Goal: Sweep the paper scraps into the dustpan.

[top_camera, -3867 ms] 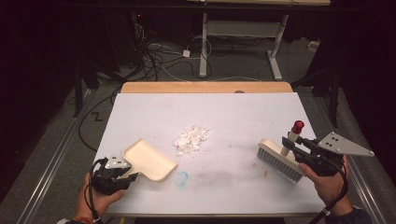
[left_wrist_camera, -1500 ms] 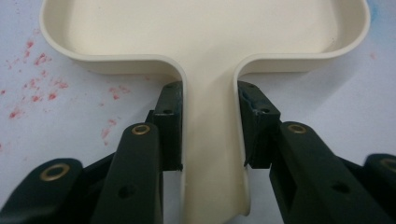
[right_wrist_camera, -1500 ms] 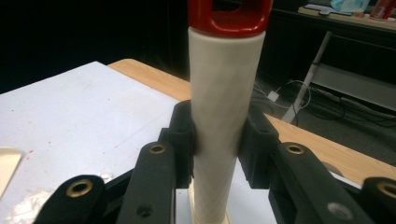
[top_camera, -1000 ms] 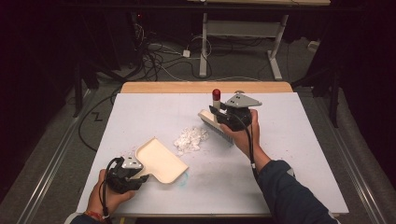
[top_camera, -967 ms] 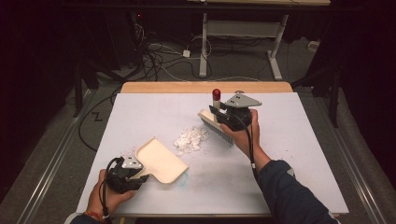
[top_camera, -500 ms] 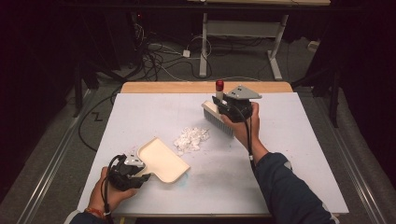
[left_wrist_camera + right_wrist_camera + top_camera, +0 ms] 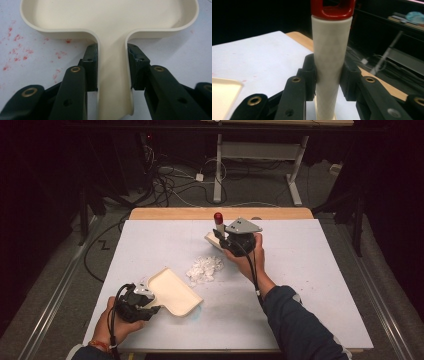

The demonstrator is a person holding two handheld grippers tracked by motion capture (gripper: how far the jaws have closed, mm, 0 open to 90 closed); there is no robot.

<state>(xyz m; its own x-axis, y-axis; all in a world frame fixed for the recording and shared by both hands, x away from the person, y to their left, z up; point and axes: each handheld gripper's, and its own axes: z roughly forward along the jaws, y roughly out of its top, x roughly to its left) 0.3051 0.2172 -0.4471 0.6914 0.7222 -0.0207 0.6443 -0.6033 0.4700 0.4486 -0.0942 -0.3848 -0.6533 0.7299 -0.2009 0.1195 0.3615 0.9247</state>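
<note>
Black cables [image 7: 170,180] lie on the floor behind the table [image 7: 310,270].

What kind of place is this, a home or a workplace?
Probably a lab or workshop, not a home: a white-covered table in a dark room, loose cables on the floor behind it, and the metal legs of a bench beyond.

L gripper [image 7: 134,303] low near edge, fingers [image 7: 90,67] clamped, R gripper [image 7: 239,240] reached fwd, clamped
</note>
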